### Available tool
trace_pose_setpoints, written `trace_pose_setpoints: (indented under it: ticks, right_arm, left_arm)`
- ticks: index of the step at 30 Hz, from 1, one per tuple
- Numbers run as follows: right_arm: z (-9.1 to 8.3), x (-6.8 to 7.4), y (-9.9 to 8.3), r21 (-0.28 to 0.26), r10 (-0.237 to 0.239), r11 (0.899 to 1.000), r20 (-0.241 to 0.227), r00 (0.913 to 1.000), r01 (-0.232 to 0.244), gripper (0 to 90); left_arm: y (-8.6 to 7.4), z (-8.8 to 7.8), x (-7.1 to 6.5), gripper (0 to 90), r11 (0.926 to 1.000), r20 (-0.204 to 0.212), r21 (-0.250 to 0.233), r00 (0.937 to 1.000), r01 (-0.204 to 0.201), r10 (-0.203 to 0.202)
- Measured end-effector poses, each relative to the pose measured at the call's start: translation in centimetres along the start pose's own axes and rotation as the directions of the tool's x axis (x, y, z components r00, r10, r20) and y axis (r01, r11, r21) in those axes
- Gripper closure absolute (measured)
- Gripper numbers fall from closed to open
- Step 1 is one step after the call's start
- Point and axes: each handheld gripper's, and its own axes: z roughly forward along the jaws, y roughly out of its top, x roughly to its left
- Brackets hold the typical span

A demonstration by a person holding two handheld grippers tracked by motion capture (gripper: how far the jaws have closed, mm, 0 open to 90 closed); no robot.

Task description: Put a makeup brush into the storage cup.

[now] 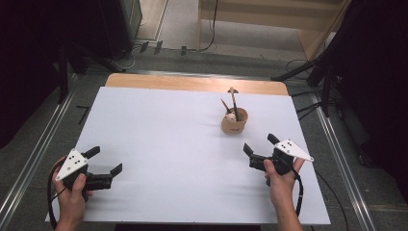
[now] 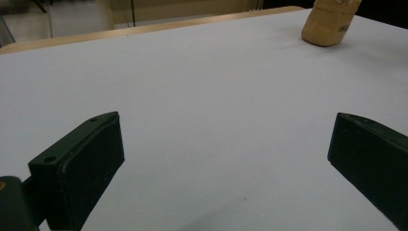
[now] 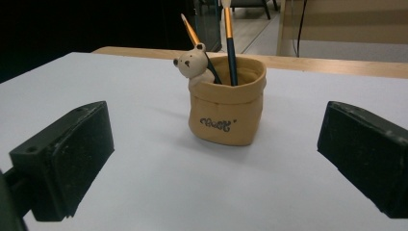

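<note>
A tan sack-shaped pen holder [image 1: 234,121] [image 3: 227,106] [image 2: 330,25] with a small bear figure [image 3: 194,64] on its rim stands right of the table's middle. Two brushes [image 3: 229,40] stick up out of it. My right gripper [image 1: 260,144] [image 3: 211,159] is open a short way in front of the holder, with nothing between its jaws. Near the table's front left corner my left gripper [image 1: 104,160] [image 2: 226,159] is also open and empty, low over the white surface.
A white sheet [image 1: 168,149] covers the table, with a wooden strip [image 1: 192,83] bare along the far edge. Dark stands and cables lie on the floor at both sides.
</note>
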Motion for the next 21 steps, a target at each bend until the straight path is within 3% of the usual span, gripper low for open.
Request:
trace_pose_setpoints:
  ticks: [21]
  right_arm:
    - [-5.0, -2.5, -2.1, -0.018, 0.003, 1.0, 0.057, 0.9983, -0.002, 0.0]
  left_arm:
    - [0.1, 0.3, -0.4, 0.0, 1.0, 0.008, 0.002, 0.9999, -0.009, 0.009]
